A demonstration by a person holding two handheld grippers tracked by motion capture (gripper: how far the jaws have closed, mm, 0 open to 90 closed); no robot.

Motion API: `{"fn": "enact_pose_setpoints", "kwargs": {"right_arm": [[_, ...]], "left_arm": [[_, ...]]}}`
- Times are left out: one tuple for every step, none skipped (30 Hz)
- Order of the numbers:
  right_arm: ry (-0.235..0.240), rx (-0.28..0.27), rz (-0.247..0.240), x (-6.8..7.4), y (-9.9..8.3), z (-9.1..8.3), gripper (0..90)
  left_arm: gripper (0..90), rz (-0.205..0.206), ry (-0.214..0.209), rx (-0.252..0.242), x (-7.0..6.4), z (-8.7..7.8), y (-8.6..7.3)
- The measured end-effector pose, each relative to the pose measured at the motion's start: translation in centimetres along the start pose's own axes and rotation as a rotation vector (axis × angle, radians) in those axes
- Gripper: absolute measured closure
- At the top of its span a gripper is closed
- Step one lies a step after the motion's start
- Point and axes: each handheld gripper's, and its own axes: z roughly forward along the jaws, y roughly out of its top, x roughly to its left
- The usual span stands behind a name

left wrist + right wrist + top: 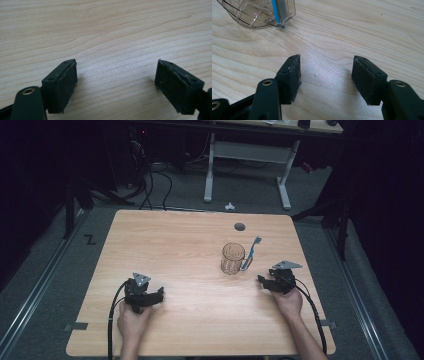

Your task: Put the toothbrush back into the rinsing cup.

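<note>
You have one glass mug (232,258) and one blue toothbrush (251,253) on the tabletop (190,245). The toothbrush leans on the mug, head pointing away from you. Your left claw (159,296) and right claw (261,281) gape, released

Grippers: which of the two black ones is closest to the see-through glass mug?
The right gripper. It rests just beside the clear glass mug and the blue toothbrush; the left gripper sits far across the wooden table.

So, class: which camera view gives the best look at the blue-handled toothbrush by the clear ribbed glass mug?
The high view: the whole blue-handled toothbrush shows there, leaning against the clear ribbed glass mug. The right gripper view catches just its lower handle tip on the wooden table. The left gripper view looks at bare wood.
</note>
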Motion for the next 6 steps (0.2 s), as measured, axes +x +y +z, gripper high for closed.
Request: {"fn": "enact_pose_setpoints", "kwargs": {"right_arm": [[-0.005,0.000,0.003,0.08,-0.02,-0.03,39.9],[-0.015,-0.003,-0.003,0.17,-0.05,-0.06,39.7],[-0.022,-0.002,-0.007,0.29,-0.08,-0.11,39.7],[-0.025,-0.005,-0.011,0.37,-0.10,-0.12,39.7],[-0.026,-0.005,-0.013,0.42,-0.11,-0.14,39.7],[-0.027,-0.005,-0.012,0.44,-0.12,-0.14,39.6]], "left_arm": [[18.6,0.000,0.000,0.000,0.00,0.00,0.00],[18.6,0.000,0.000,0.000,0.00,0.00,0.00],[18.6,0.000,0.000,0.000,0.00,0.00,0.00],[18.6,0.000,0.000,0.000,0.00,0.00,0.00],[18.6,0.000,0.000,0.000,0.00,0.00,0.00],[18.6,0.000,0.000,0.000,0.00,0.00,0.00]]}}
